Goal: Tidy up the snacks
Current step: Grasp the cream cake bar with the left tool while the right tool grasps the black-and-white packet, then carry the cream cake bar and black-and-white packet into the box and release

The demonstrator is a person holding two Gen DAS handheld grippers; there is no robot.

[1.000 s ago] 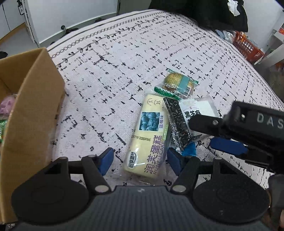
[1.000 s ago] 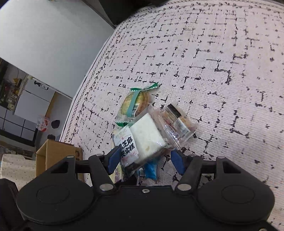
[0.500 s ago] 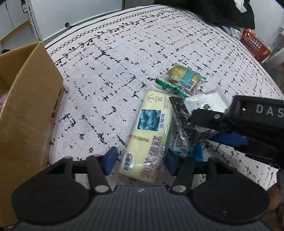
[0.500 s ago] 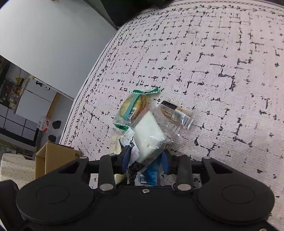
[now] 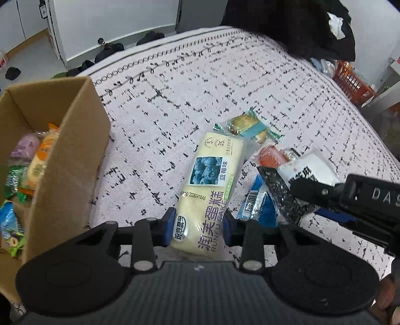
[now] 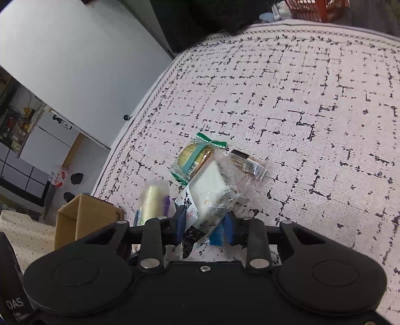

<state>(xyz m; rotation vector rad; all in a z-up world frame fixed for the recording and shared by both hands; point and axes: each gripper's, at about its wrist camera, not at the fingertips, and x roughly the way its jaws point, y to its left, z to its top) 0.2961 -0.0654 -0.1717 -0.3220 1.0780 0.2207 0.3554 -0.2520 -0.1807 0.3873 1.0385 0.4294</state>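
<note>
My left gripper (image 5: 198, 227) is shut on a long yellow blueberry cake pack (image 5: 210, 185) and lifts its near end off the bedspread. My right gripper (image 6: 205, 225) is shut on a white sesame cake pack (image 6: 210, 190); it also shows in the left wrist view (image 5: 312, 167). A black seed pack (image 5: 282, 192) and a blue pack (image 5: 257, 205) lie under it. A green-edged cracker pack (image 5: 250, 125) and a small brown bar (image 6: 247, 163) lie beyond. The cardboard box (image 5: 72, 155) at left holds several snacks.
The patterned bedspread (image 6: 312, 100) stretches far and right. An orange basket (image 5: 352, 80) and dark clothes (image 5: 300, 25) sit past the bed's far right. A white cabinet (image 5: 100, 20) and shoes are on the floor beyond the far edge.
Both grippers have closed: the left on the yellow cake pack, the right on the white cake pack. Both packs have risen a little. The box interior has come into the left view.
</note>
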